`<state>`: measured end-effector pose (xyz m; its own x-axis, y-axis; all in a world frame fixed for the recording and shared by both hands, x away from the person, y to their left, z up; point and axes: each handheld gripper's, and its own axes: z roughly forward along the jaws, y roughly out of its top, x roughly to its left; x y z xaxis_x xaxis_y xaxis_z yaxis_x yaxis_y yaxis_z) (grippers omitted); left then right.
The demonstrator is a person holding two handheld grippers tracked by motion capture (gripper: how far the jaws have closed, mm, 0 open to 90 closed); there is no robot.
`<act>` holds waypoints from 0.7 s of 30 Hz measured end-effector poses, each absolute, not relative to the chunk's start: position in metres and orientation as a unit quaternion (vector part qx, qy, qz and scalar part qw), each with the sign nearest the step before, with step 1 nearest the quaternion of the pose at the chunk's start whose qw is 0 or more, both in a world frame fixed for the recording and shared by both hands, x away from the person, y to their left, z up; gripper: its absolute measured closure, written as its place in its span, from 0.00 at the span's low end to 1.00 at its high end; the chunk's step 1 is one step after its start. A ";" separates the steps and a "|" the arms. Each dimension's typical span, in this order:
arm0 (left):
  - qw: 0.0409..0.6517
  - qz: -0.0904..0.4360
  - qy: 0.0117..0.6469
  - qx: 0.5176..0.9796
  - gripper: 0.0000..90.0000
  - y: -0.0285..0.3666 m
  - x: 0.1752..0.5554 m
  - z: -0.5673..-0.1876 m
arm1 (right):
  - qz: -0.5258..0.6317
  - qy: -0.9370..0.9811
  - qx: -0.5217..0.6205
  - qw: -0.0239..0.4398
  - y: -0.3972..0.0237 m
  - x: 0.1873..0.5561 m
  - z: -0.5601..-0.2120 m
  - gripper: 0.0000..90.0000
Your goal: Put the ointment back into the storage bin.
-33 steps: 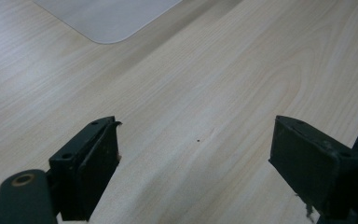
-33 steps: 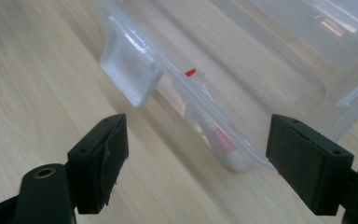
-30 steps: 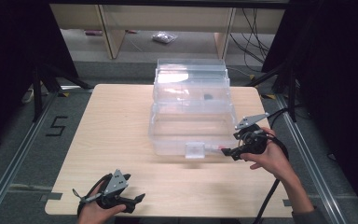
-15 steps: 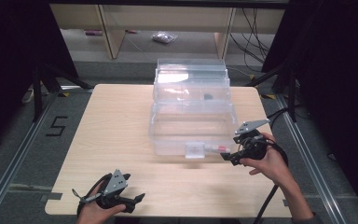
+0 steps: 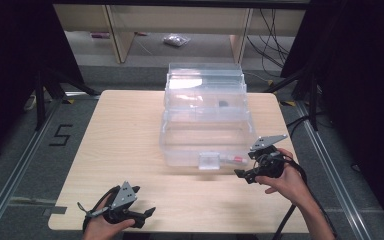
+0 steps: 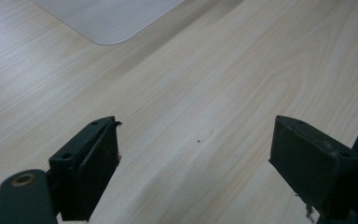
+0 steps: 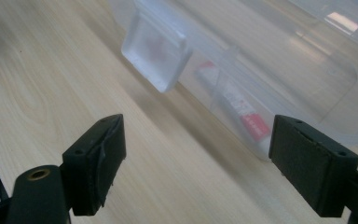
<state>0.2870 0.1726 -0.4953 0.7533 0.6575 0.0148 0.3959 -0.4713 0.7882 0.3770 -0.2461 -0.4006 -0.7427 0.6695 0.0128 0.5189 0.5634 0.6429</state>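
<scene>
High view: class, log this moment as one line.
left gripper: open, empty | right gripper: open, facing latch | clear box: closed

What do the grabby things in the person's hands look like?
Both tongs are black. The left tongs and the right tongs each carry a grey three-cornered plate on top, and a black cable trails from each. Up close, each has two flat, blocky black jaws with small screw holes. The forearms are bare; no sleeves show.
</scene>
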 end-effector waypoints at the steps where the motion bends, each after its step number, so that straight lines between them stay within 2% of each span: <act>1: 0.405 0.162 0.311 0.844 0.17 0.173 0.287 -0.495 | 0.324 0.875 0.343 0.112 -0.245 0.376 -0.400 0.22; 21: 0.405 0.163 0.311 0.844 0.17 0.173 0.287 -0.495 | 0.338 0.876 0.323 0.116 -0.245 0.365 -0.415 0.21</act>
<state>0.2872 0.1731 -0.4950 0.7537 0.6568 0.0231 0.3935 -0.4791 0.7846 0.3649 -0.2452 -0.4146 -0.7643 0.6447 0.0150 0.4879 0.5629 0.6671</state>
